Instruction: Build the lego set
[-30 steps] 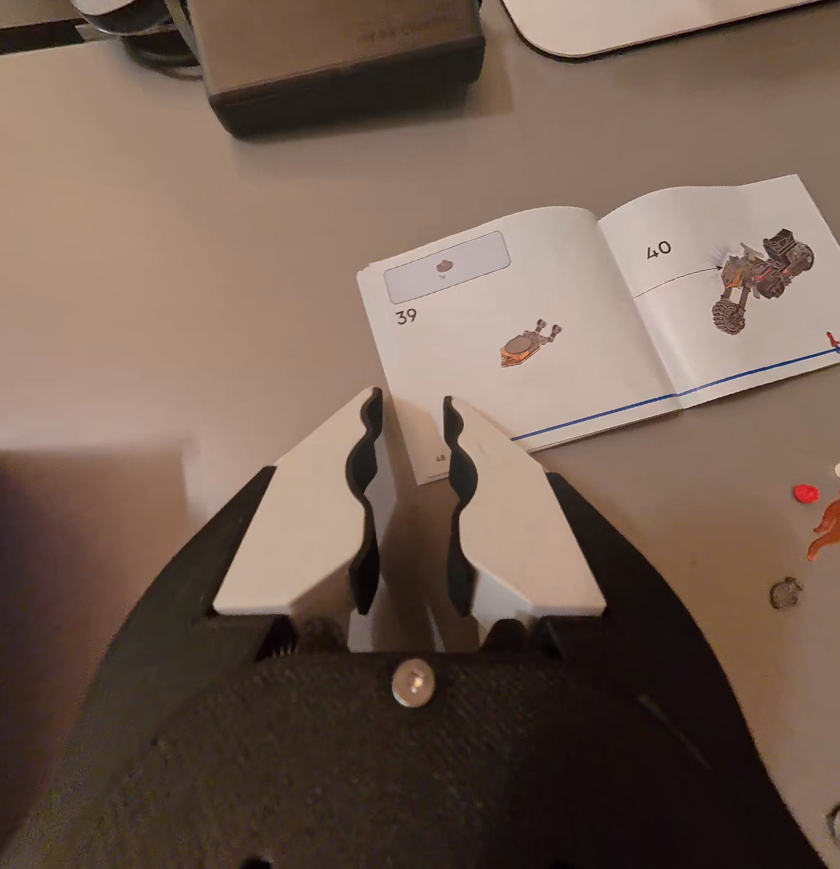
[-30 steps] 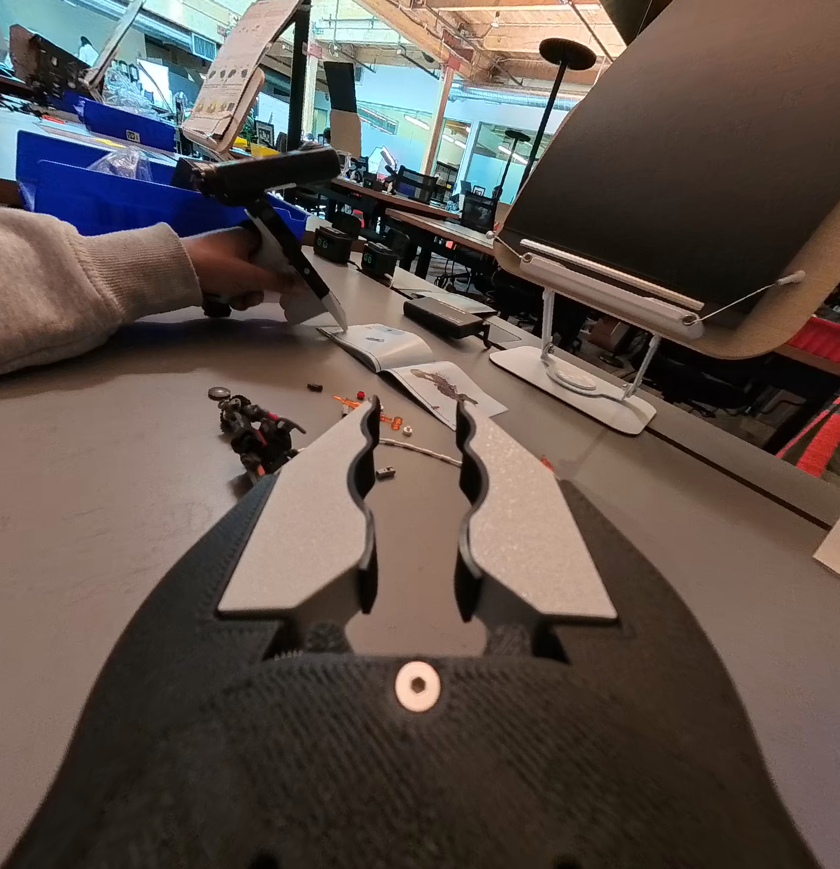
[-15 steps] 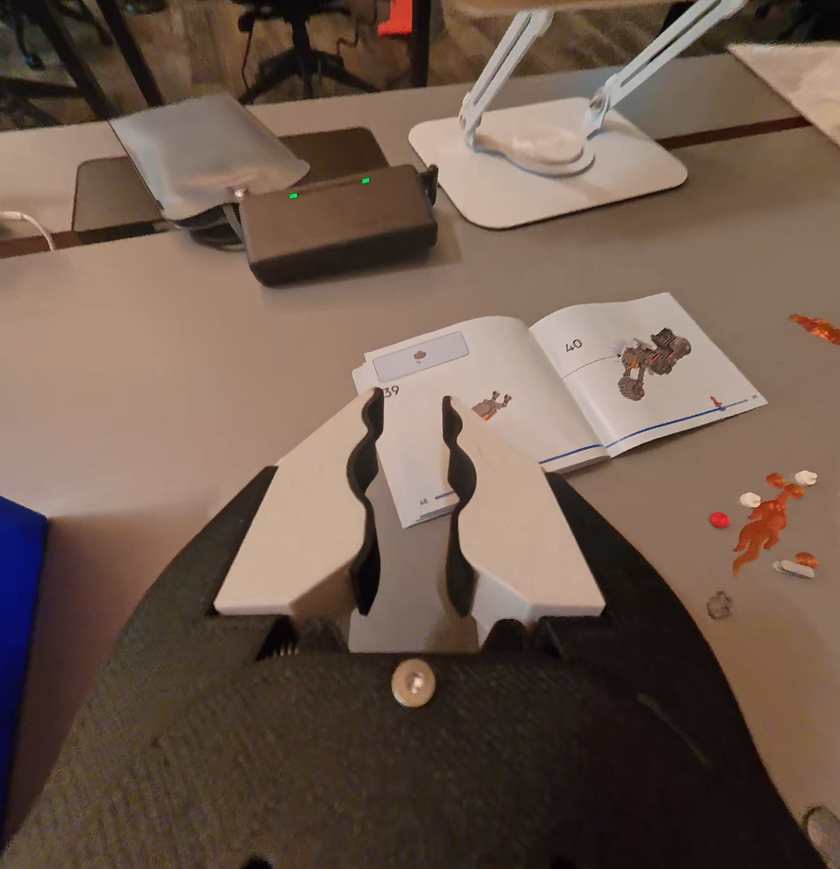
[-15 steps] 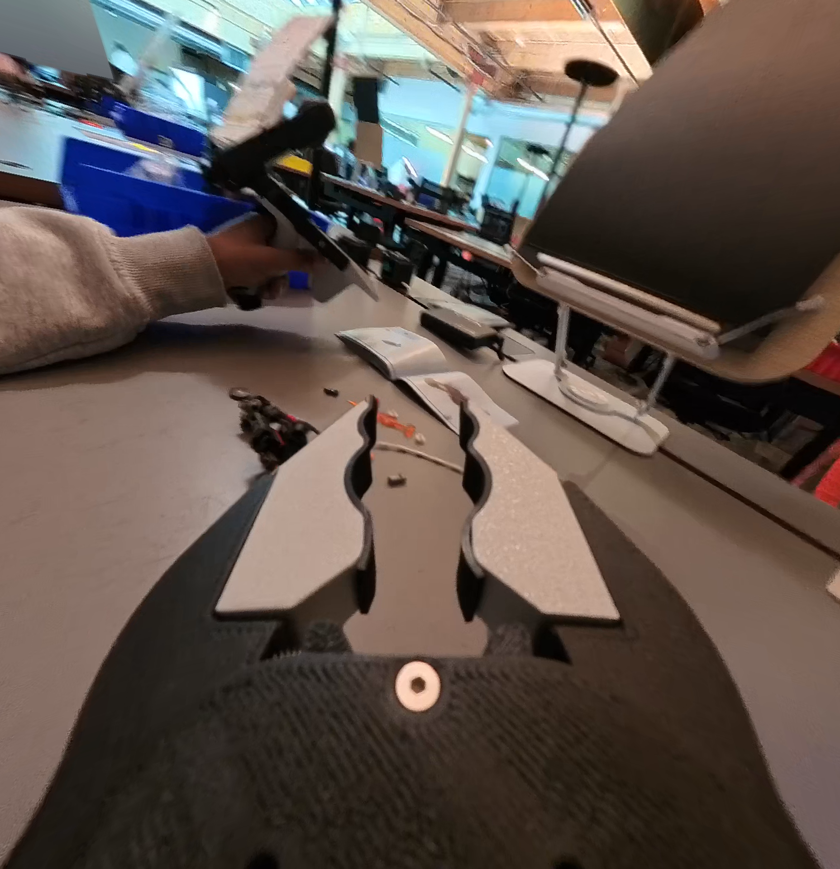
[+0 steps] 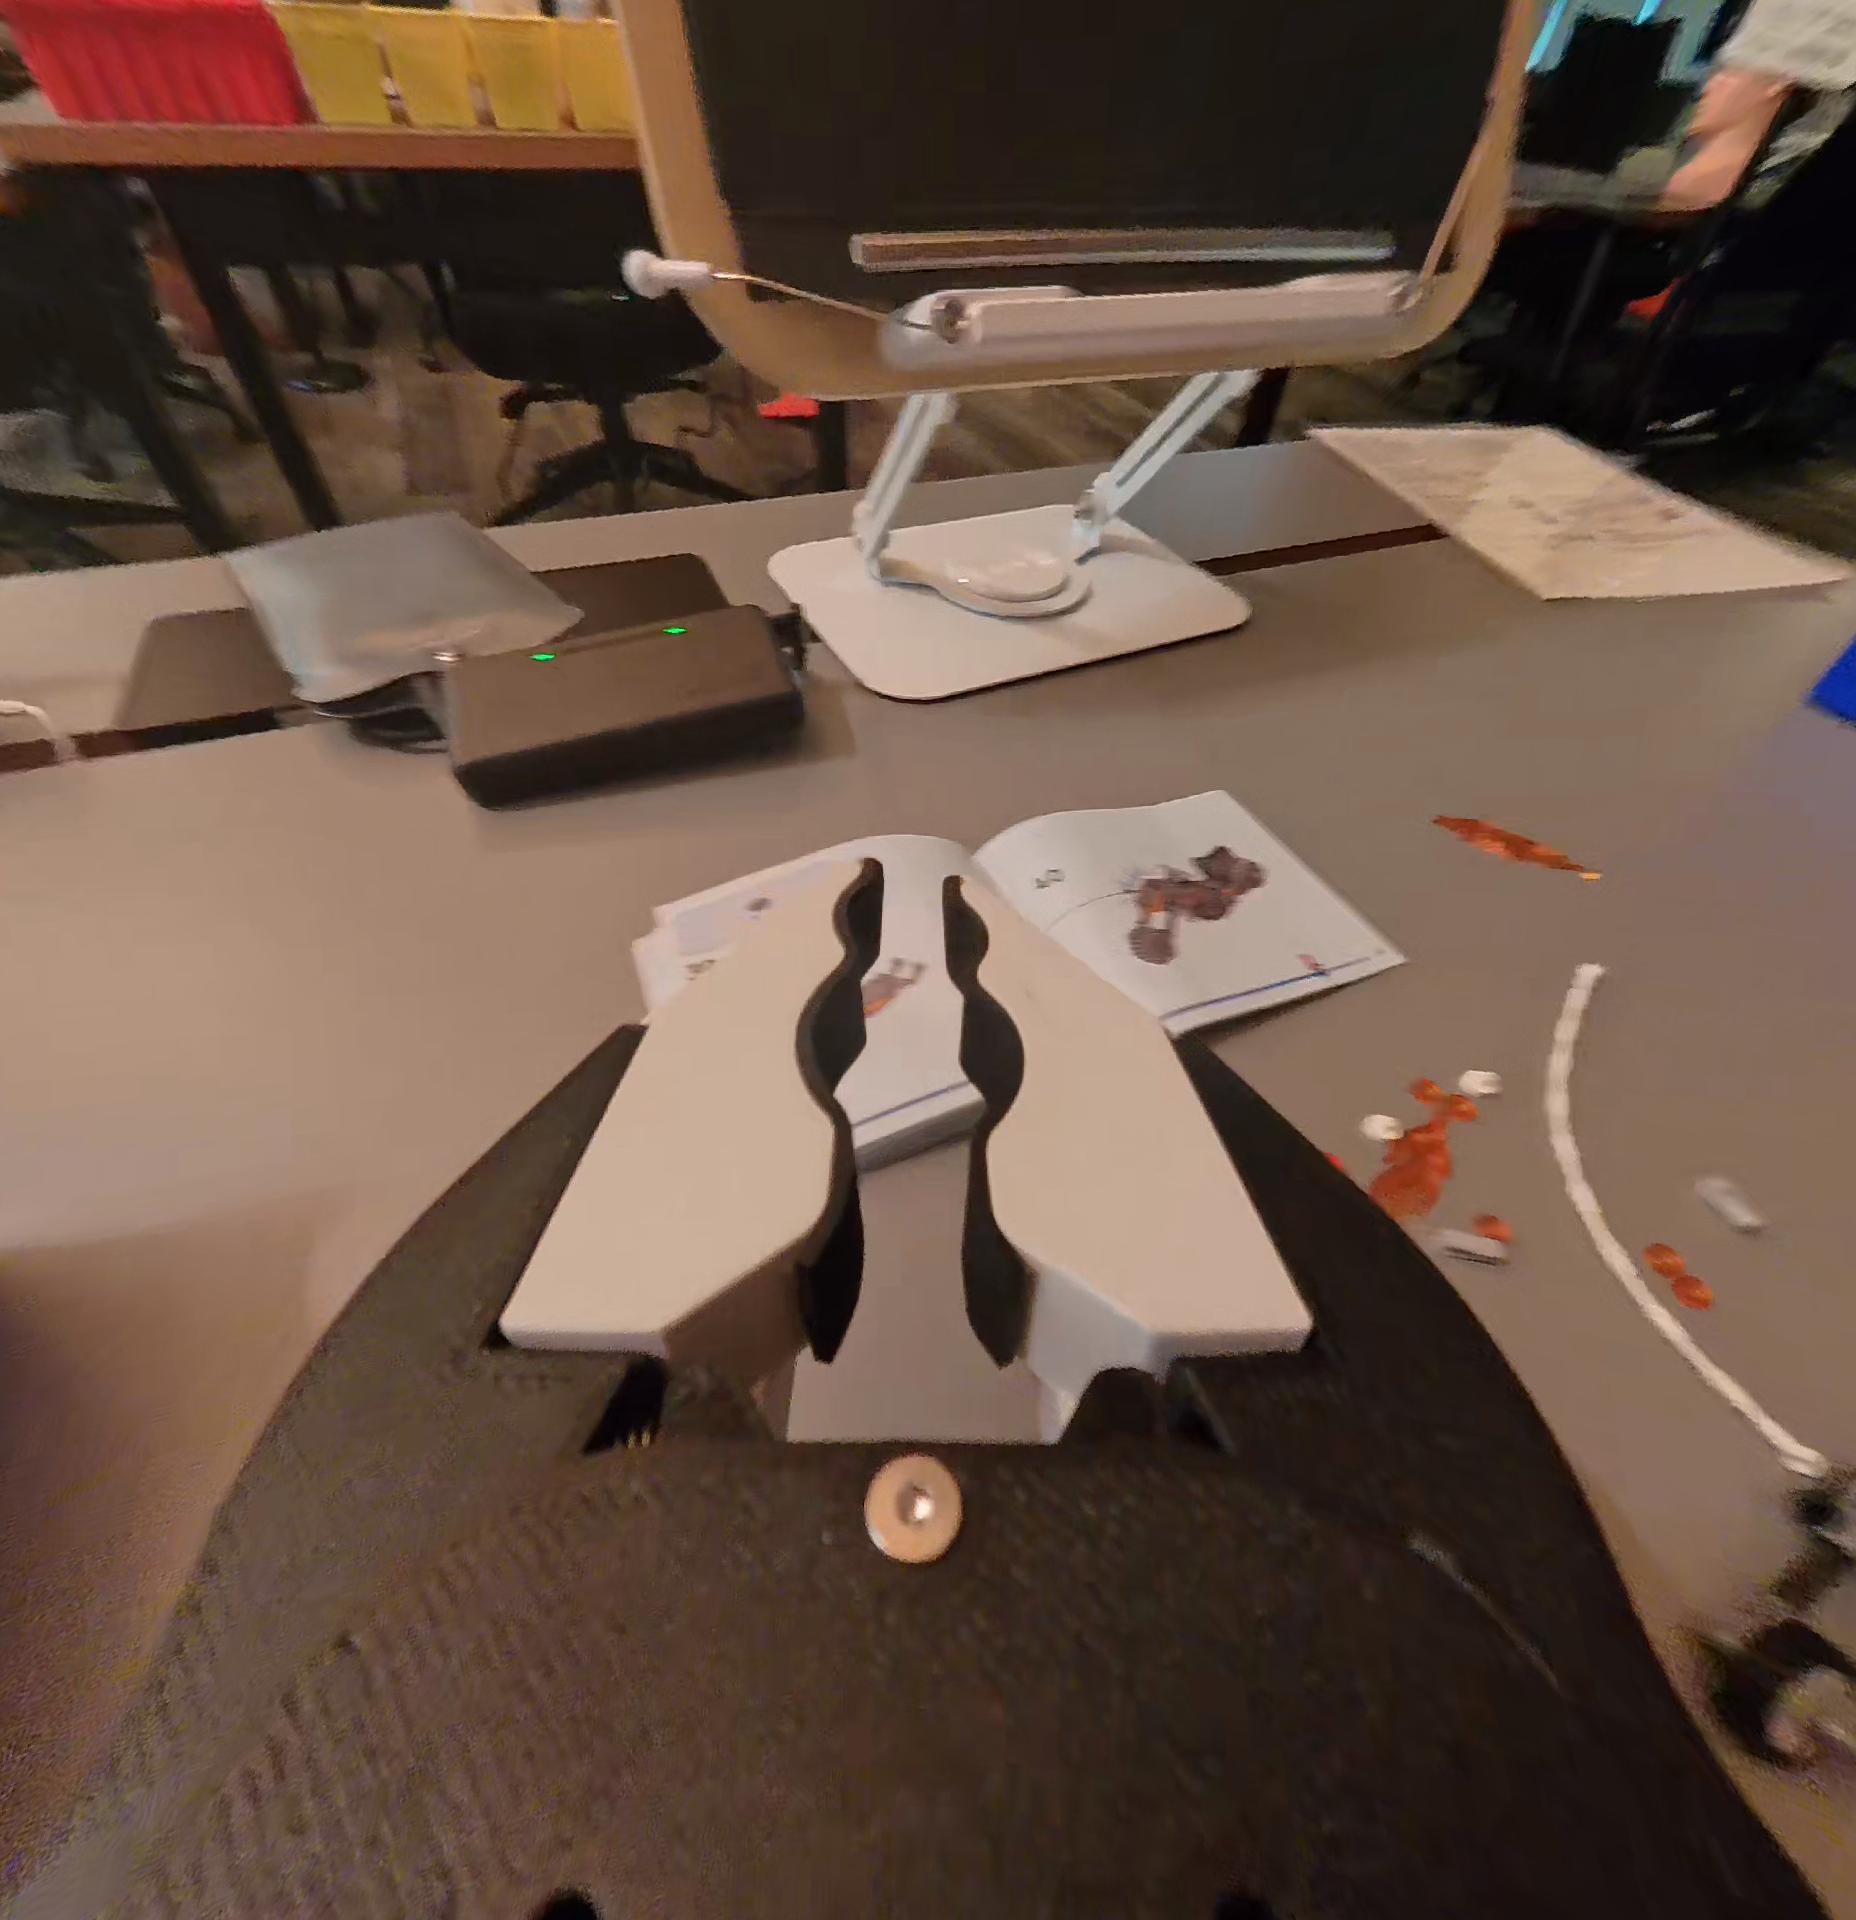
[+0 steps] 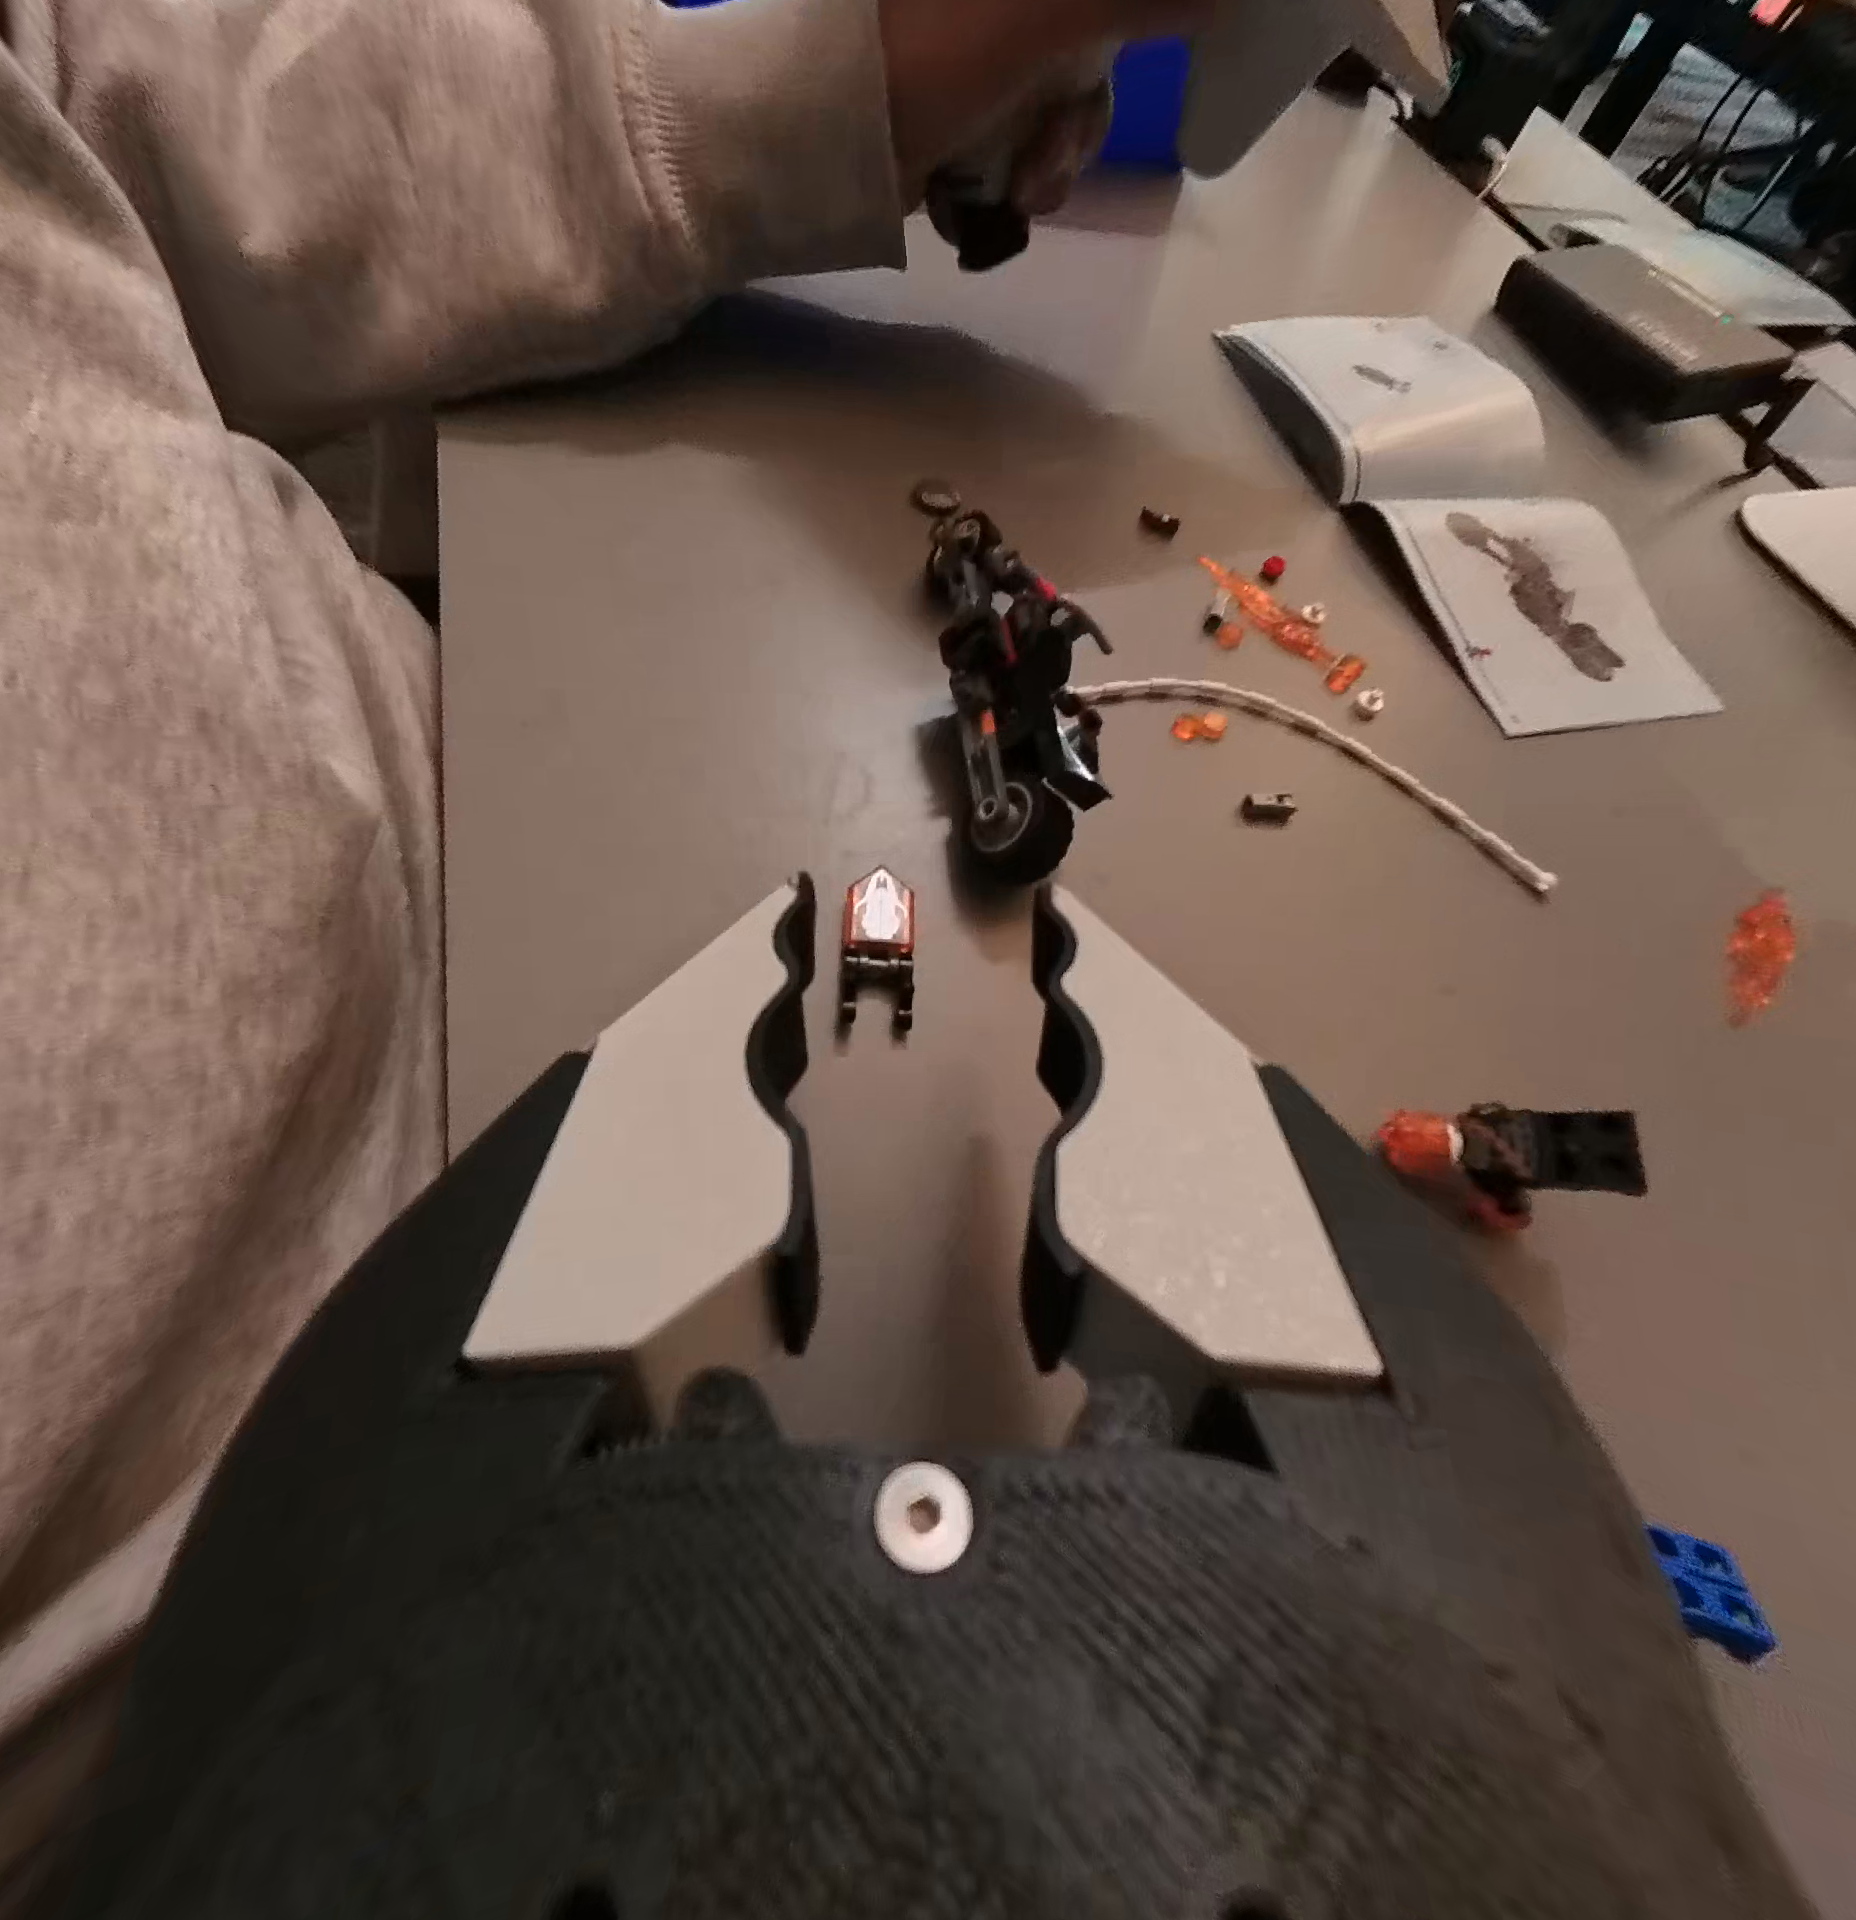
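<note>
Right gripper [image 6: 916,899] had tilted down, spread wider around small orange-black piece [image 6: 878,940]; left gripper [image 5: 911,894] stayed slightly apart, empty.

The open booklet [image 5: 1194,914] on the tabletop [image 5: 280,987] bears printed step numbers, blurred; a sheet [image 5: 1558,509] farther off carries print too blurred to read.

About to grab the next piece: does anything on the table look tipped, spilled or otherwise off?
Mostly ordinary build clutter. The dark motorcycle lies tipped on its side, and orange flame pieces are scattered loose beside the white chain. Nothing looks broken.
</note>
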The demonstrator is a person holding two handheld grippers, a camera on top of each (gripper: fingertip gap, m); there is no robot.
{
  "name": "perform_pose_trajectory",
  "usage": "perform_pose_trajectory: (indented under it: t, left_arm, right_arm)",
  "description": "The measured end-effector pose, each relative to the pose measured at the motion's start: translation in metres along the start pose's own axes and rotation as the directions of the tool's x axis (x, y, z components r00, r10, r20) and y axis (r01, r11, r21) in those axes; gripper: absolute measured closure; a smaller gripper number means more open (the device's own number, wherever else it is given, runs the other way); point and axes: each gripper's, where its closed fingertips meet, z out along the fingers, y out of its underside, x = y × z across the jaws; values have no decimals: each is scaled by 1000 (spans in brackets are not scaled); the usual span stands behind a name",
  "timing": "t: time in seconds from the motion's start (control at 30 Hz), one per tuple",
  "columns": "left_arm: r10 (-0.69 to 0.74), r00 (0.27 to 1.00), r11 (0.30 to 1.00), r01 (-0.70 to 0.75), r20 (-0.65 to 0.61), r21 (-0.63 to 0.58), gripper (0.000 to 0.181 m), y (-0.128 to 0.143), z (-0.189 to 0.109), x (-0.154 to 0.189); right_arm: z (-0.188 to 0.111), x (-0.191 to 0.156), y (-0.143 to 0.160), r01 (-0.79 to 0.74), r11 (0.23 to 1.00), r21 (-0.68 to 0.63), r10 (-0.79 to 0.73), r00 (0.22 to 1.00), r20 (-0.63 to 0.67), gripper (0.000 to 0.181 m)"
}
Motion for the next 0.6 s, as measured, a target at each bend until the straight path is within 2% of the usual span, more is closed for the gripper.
perform_pose_trajectory:
  t: [0.07, 0.13, 0.2, 0.37, 0.43, 0.53, 0.6]
  left_arm:
    - [-86, 990, 996, 88, -114, 11, 166, 0, -4, 25]
    - [-154, 948, 986, 166, -277, 20, 158, -5, -15, 62]
    - [-153, 913, 984, 175, -378, 23, 152, -7, -31, 96]
    - [-31, 855, 1000, 27, -518, -16, 151, 11, -73, 171]
    - [-27, 789, 998, -9, -614, -55, 151, 23, -89, 202]
    - [-38, 662, 981, -120, -749, -155, 145, 56, -110, 240]
    - [-15, 626, 954, -225, -780, -199, 140, 80, -115, 252]
  right_arm:
    - [0, 1, 4, -13, 1000, -23, 13, 1000, -1, 142]
    - [1, 3, 8, -35, 998, -47, 35, 999, 3, 144]
    - [3, 2, 10, -55, 996, -65, 57, 998, 23, 147]
    - [17, -9, 22, -81, 982, -173, 99, 990, 100, 147]
    - [21, -10, 27, -89, 972, -216, 116, 987, 113, 149]
    - [21, -13, 25, -77, 976, -205, 104, 987, 125, 167]
    - [20, -14, 23, -74, 979, -192, 98, 988, 121, 168]
